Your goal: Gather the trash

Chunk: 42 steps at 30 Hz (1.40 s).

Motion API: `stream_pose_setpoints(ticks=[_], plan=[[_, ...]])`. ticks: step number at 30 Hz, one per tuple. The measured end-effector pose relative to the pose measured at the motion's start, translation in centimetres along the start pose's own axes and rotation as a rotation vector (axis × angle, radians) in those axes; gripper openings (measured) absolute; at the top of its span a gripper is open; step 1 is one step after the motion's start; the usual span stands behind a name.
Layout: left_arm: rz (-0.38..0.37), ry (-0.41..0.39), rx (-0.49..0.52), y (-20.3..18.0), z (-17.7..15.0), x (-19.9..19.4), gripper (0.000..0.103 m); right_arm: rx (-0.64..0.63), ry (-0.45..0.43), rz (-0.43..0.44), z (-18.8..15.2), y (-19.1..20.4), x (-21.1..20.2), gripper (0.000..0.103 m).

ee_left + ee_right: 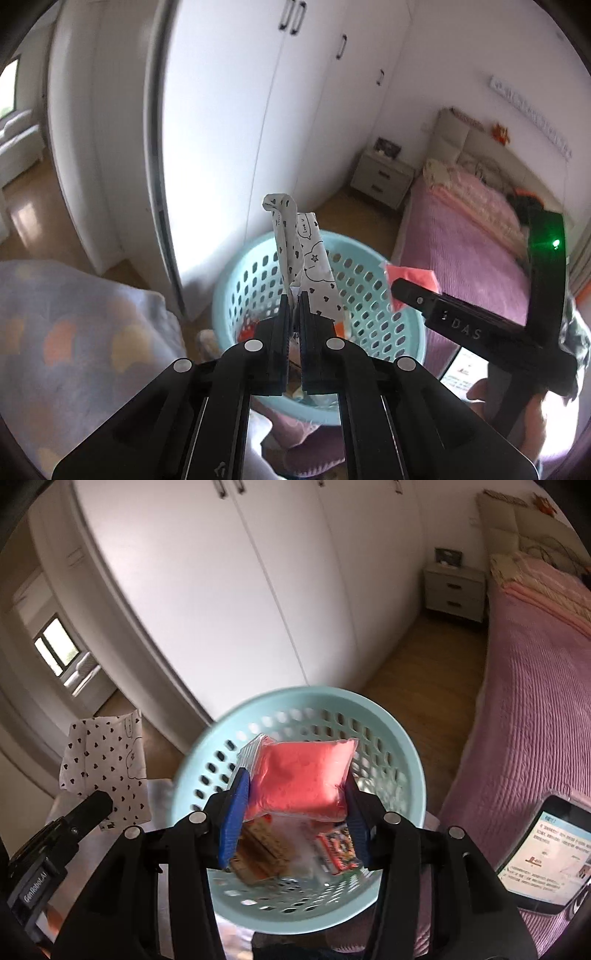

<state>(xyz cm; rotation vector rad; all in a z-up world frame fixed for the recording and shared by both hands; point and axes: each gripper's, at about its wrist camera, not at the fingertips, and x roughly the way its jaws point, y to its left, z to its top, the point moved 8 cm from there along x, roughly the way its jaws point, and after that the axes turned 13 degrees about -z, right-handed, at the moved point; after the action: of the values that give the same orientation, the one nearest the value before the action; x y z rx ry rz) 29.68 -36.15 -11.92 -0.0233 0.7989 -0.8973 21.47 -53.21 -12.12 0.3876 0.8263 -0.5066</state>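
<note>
My left gripper (294, 301) is shut on a white wrapper printed with small black hearts (299, 254) and holds it upright above the light-blue perforated basket (373, 295). The wrapper also shows at the left of the right wrist view (107, 764). My right gripper (297, 790) is shut on a pink packet in clear plastic (301, 775), held over the basket's rim (410, 746). Snack wrappers (338, 849) lie in the basket's bottom. The pink packet also shows in the left wrist view (410, 277), at the tip of the right gripper.
A bed with a pink cover (535, 701) runs along the right. A tablet with a lit screen (543, 853) lies on it. White wardrobe doors (229, 583) stand behind the basket. A grey nightstand (452, 590) is at the far end. A patterned blanket (74, 332) is at left.
</note>
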Motion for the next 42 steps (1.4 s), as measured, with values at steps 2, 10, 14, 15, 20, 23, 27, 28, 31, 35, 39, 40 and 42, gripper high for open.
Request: stream_pose_setpoints(ticks=[2,10,14,15,20,23,27,28,31,35,39,40,42], plan=[[0.043,0.005,0.031,-0.2,-0.3,0.7,0.007,0.006,0.011,-0.003,0.0,-0.3,0.7,0.048],[0.054,-0.019,0.021,-0.1,-0.6,0.6,0.043,0.019,-0.002,0.024,0.2,-1.8,0.4,0.064],[0.06,-0.063,0.003,0.5,-1.1,-2.0,0.052,-0.015,-0.022,0.057,-0.6,-0.8,-2.0,0.064],[0.068,-0.075,0.002,0.7,-1.3,-2.9,0.054,-0.031,-0.027,0.064,-1.0,-0.2,-2.9,0.064],[0.101,-0.138,-0.011,1.4,-2.9,-7.6,0.064,-0.133,-0.087,0.101,-2.7,3.2,-6.8,0.064],[0.156,-0.186,-0.002,1.8,-3.7,-10.7,0.07,-0.184,-0.136,0.109,-3.9,5.3,-9.0,0.064],[0.23,-0.251,0.004,2.5,-5.1,-14.8,0.08,-0.232,-0.192,0.1,-5.3,7.3,-11.1,0.064],[0.247,-0.269,0.0,2.8,-5.4,-15.8,0.081,-0.242,-0.21,0.095,-5.6,7.8,-11.5,0.064],[0.297,-0.31,-0.005,3.6,-6.3,-18.2,0.084,-0.261,-0.272,0.07,-6.3,8.8,-12.8,0.064],[0.375,-0.351,0.001,5.2,-7.9,-20.3,0.085,-0.265,-0.353,0.045,-7.1,9.8,-14.4,0.064],[0.4,-0.373,-0.017,6.6,-8.6,-21.1,0.086,-0.228,-0.419,0.004,-7.6,9.8,-15.4,0.065],[0.407,-0.382,-0.019,6.9,-8.9,-21.2,0.086,-0.22,-0.429,-0.004,-7.7,9.8,-15.6,0.065],[0.432,-0.4,-0.017,7.2,-9.2,-21.6,0.086,-0.211,-0.449,-0.014,-7.8,9.9,-16.0,0.065]])
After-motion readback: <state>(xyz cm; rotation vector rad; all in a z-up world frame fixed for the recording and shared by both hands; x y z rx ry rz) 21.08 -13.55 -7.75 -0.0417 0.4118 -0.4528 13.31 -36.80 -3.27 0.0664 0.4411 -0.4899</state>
